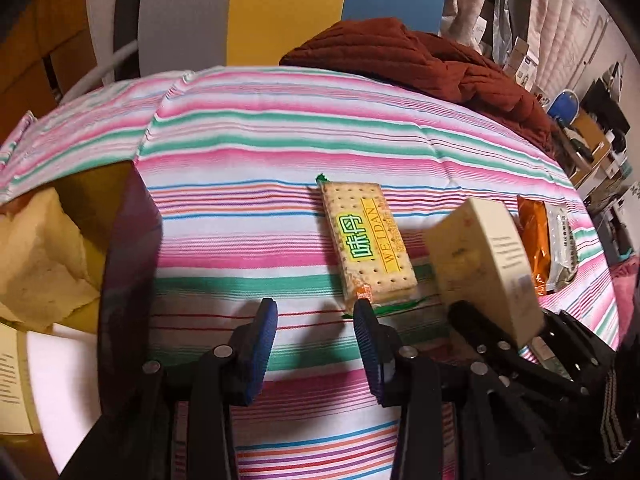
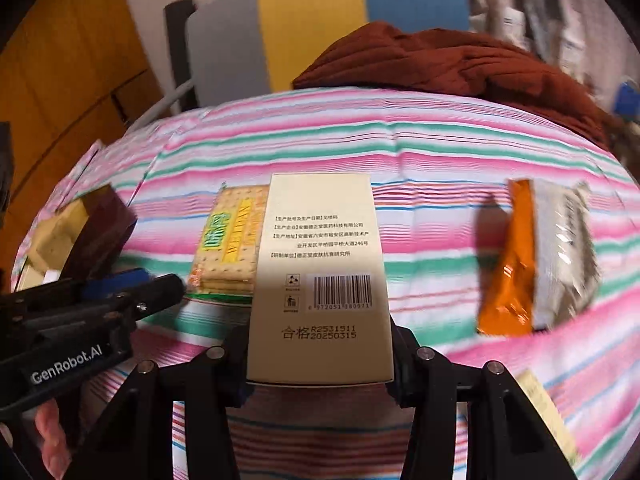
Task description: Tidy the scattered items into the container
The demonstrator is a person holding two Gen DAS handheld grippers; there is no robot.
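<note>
Right gripper (image 2: pixel 320 360): fingers clamped on cream carton (image 2: pixel 320 272), lifted above striped bed cover (image 2: pixel 440 152).
Left gripper (image 1: pixel 316 344): fingers partly open, empty.
Carton: light, stiff, crushable; grip on its long sides.
Cracker pack (image 1: pixel 366 240): at twelve o'clock of left gripper; brittle, slippery film.
Container (image 1: pixel 128 256): nine o'clock.

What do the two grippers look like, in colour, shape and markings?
Both are black, built of angular linkage bars joined by round silver pins. The left gripper has blue ribbed pads on its fingers, and its body bears white lettering "GenRobot.AI", seen in the right wrist view. The right gripper has the same black frame; its pads are hidden.
</note>
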